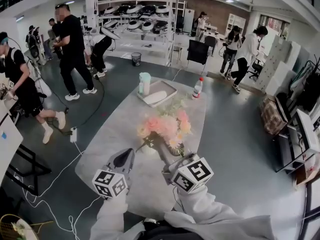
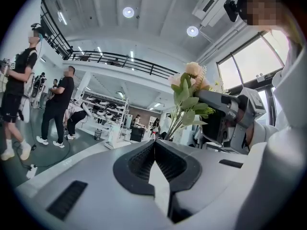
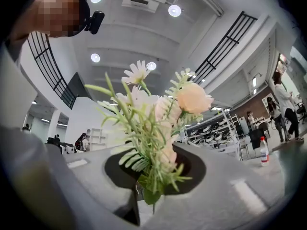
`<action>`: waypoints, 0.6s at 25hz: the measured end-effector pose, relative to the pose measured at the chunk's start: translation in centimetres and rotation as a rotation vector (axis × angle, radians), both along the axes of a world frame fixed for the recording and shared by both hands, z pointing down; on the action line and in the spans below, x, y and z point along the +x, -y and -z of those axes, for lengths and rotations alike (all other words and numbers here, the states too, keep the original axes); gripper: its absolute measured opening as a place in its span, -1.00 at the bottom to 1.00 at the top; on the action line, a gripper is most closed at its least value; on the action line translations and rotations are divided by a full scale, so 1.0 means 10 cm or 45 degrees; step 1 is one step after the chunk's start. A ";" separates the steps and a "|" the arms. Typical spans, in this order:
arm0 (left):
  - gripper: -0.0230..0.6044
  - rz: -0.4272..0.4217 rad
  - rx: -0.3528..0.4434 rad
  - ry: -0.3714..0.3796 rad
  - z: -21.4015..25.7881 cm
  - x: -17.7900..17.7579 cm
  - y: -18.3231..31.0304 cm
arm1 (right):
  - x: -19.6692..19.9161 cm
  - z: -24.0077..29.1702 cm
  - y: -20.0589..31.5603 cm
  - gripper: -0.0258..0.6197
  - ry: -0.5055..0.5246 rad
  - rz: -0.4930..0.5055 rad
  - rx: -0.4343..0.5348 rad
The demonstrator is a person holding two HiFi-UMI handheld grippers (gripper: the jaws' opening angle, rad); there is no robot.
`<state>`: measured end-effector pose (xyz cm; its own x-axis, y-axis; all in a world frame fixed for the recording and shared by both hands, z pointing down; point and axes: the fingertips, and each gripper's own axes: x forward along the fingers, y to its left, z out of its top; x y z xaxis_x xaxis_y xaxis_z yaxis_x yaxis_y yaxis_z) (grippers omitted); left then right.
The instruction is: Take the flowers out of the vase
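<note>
The grey left gripper point(image 2: 154, 145) has its jaws together on nothing; beyond rise peach artificial flowers point(image 2: 190, 83) at the grey right gripper point(image 2: 229, 110).

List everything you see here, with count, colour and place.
table: one, grey, centre
flowers: one bunch, pink and peach, above table, held
vase: one, dark, on table beside stems
tray: one, pale, table's far end
cup: one, pale green, at tray's left corner
bottle: one, red cap, right of tray
people: several, dark or white clothes, around table
left gripper: one, grey, jaws together, empty
right gripper: one, grey, shut on flowers
</note>
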<state>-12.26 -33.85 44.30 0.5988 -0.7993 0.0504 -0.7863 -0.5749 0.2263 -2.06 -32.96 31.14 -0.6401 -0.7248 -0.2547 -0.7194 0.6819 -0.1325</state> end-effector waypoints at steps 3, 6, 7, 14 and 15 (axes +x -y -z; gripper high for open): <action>-0.92 0.005 -0.028 0.002 -0.11 -0.10 -0.14 | -0.12 -0.21 -0.11 -0.64 0.010 0.015 -0.072; -0.92 0.019 -0.066 -0.009 -0.30 -0.19 -0.31 | -0.22 -0.48 -0.23 -0.64 -0.010 0.021 -0.143; -0.92 0.025 -0.082 -0.015 -0.36 -0.22 -0.38 | -0.25 -0.58 -0.27 -0.64 -0.019 0.022 -0.169; -0.92 0.048 -0.191 -0.039 -0.78 -0.29 -0.77 | -0.36 -1.29 -0.53 -0.64 -0.074 0.004 -0.357; -0.92 0.049 -0.209 -0.042 -0.84 -0.31 -0.81 | -0.38 -1.40 -0.55 -0.64 -0.085 -0.001 -0.376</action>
